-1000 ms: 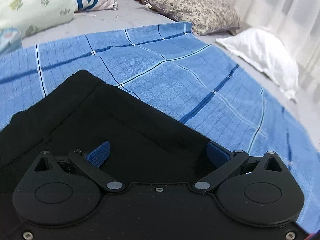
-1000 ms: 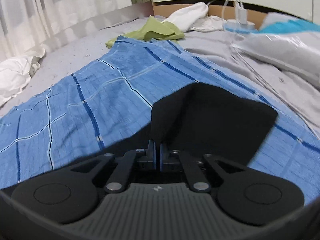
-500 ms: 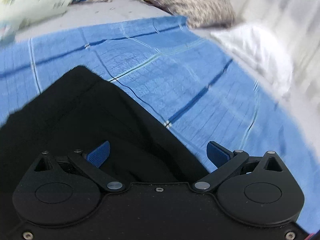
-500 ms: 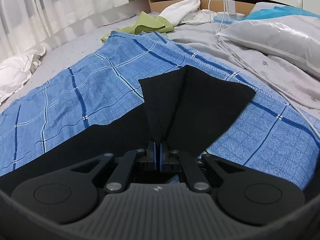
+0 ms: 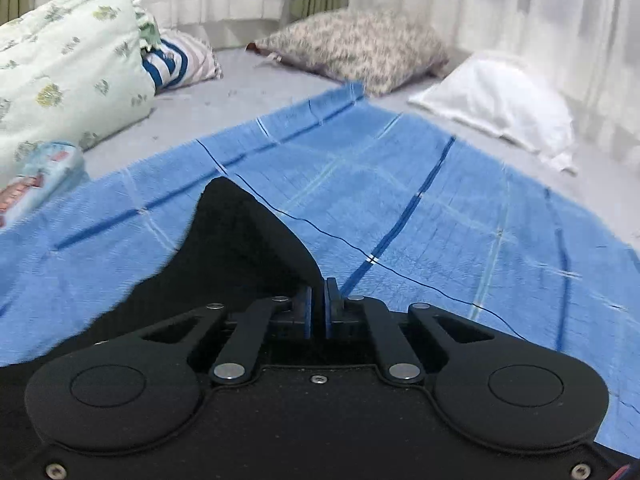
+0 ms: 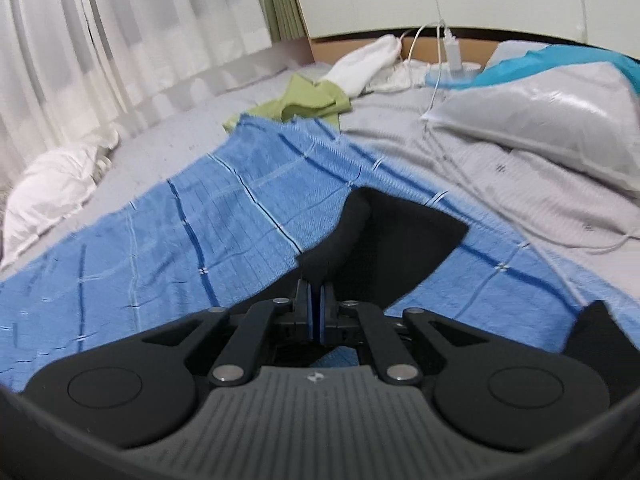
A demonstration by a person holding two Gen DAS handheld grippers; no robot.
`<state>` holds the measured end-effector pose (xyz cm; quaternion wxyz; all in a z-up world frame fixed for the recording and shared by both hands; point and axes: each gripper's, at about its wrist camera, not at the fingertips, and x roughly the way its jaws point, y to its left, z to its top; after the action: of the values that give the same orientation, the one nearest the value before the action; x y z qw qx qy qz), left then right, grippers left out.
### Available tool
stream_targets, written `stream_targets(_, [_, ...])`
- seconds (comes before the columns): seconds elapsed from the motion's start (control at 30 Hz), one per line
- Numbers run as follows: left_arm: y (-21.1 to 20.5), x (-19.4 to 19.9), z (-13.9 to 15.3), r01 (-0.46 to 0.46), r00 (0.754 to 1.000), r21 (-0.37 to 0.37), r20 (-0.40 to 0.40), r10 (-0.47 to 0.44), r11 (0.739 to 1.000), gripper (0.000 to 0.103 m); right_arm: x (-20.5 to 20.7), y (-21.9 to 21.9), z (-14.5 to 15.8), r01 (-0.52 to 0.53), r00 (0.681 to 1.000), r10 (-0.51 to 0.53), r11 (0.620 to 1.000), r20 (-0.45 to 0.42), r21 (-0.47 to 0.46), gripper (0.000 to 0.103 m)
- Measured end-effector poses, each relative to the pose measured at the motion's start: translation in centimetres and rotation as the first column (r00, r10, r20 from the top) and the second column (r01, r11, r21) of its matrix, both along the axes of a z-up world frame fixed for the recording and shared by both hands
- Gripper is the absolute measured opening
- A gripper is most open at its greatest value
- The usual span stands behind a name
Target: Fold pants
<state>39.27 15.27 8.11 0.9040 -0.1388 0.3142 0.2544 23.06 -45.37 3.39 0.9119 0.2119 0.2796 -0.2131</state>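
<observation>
With both the left gripper (image 5: 316, 294) and right gripper (image 6: 316, 300) clenched on the black pants (image 5: 244, 248), their edge raised off the blue blanket (image 5: 440, 208), we judge the fold begun, and next we should carry that edge evenly across.

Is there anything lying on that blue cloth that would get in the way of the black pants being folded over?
Nothing visible does. The blue cloth ahead of the black pants is bare; pillows and clothes lie beyond its edges.

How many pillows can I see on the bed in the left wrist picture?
3. A floral pillow lies at far left, a patterned pillow at the top centre before the curtain, and a white pillow at right. More may be hidden outside the view.
</observation>
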Motion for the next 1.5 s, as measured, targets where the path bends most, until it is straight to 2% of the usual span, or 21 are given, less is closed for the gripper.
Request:
stream_targets(0.17, [2.4,-9.0,2.7,0.05,0.995,-0.031,0.084,-0.047,0.998,0.005,-6.1,-0.4,1.7,-0.022,0.998,0.021,0.999,0.051,0.028,0.006])
stream_targets(0.27, [4.0,-14.9,2.6,0.018,0.993,-0.01,0.113,-0.017,1.0,0.002,-10.3,-0.7,1.3,-0.022,0.998,0.018,0.998,0.064,0.057,0.006])
stream_targets(0.33, [4.7,-17.7,1.8,0.013,0.995,0.004,0.1,-0.013,1.0,0.002,-13.0,-0.7,0.4,-0.023,0.998,0.019,0.997,0.054,0.072,0.006])
stream_targets(0.47, [5.6,-21.0,-0.2,0.03,0.999,-0.052,0.045,-0.027,0.998,0.002,-16.7,-0.2,-1.7,-0.011,1.0,0.011,0.999,-0.001,0.041,0.006])
stream_targets(0.53, [5.6,-22.3,-0.6,0.031,0.998,-0.066,0.052,-0.027,0.997,0.002,-18.3,-0.4,-2.7,0.015,1.0,-0.014,0.999,-0.022,0.041,0.003])
stream_targets(0.67, [6.1,-24.1,-0.9,0.037,0.998,-0.071,0.058,-0.033,0.997,0.002,-21.3,-1.6,-3.4,0.059,0.998,-0.057,0.998,-0.036,0.034,0.003])
stream_targets(0.73, [6.5,-24.4,-1.1,0.039,0.998,-0.082,0.052,-0.034,0.996,0.003,-22.6,-2.0,-3.5,0.008,1.0,-0.007,0.998,-0.013,0.063,0.004])
stream_targets(0.77, [6.4,-24.3,-1.2,0.043,0.998,-0.087,0.048,-0.039,0.995,0.004,-22.9,-1.8,-3.4,-0.02,1.0,0.02,0.998,0.002,0.064,0.008])
stream_targets(0.8, [6.4,-24.3,-1.4,0.045,0.998,-0.091,0.045,-0.041,0.995,0.005,-23.1,-1.4,-3.3,-0.049,0.999,0.048,0.997,0.014,0.057,0.015])
stream_targets(0.87, [6.5,-24.3,-1.8,0.055,0.998,-0.102,0.037,-0.051,0.993,0.007,-23.0,-0.4,-3.0,-0.103,0.994,0.101,0.994,0.042,0.049,0.02])
stream_targets(0.9, [6.4,-24.2,-2.0,0.054,0.998,-0.104,0.031,-0.051,0.993,0.007,-22.8,-0.2,-2.9,-0.126,0.991,0.123,0.99,0.053,0.056,0.039])
stream_targets(1.0, [6.4,-23.5,-2.7,0.042,0.999,-0.106,0.007,-0.042,0.993,0.007,-22.0,0.1,-2.9,-0.115,0.992,0.112,0.992,0.058,0.052,0.061])
stream_targets(1.1, [6.9,-23.1,-3.4,0.022,1.0,-0.113,-0.01,-0.023,0.993,0.007,-21.0,0.1,-3.2,-0.077,0.997,0.077,0.995,0.003,-0.061,0.075])
stream_targets(1.2, [7.5,-22.8,-4.3,-0.006,1.0,-0.126,-0.029,0.002,0.992,0.007,-19.1,0.8,-3.8,-0.09,0.995,0.08,0.975,-0.058,-0.204,0.088])
stream_targets(1.37, [8.0,-22.2,-4.5,-0.009,1.0,-0.125,-0.023,0.006,0.992,0.01,-14.0,1.1,-5.5,-0.125,0.986,0.089,0.955,-0.142,-0.269,0.091])
stream_targets(1.4, [8.1,-22.0,-4.5,-0.001,1.0,-0.135,-0.022,-0.002,0.991,0.014,-12.9,1.1,-6.0,-0.126,0.983,0.081,0.951,-0.167,-0.282,0.091])
stream_targets(1.43, [8.3,-21.8,-4.4,0.009,1.0,-0.152,-0.013,-0.011,0.988,0.025,-11.9,1.0,-6.4,-0.116,0.981,0.064,0.949,-0.182,-0.292,0.091])
stream_targets(1.47, [8.4,-21.7,-4.4,0.015,1.0,-0.166,0.0,-0.016,0.986,0.037,-11.3,0.8,-6.5,-0.102,0.984,0.053,0.952,-0.172,-0.288,0.091])
stream_targets(1.5, [8.6,-21.5,-4.3,0.017,1.0,-0.183,0.015,-0.015,0.983,0.041,-11.0,0.4,-6.4,-0.084,0.987,0.043,0.959,-0.153,-0.272,0.088])
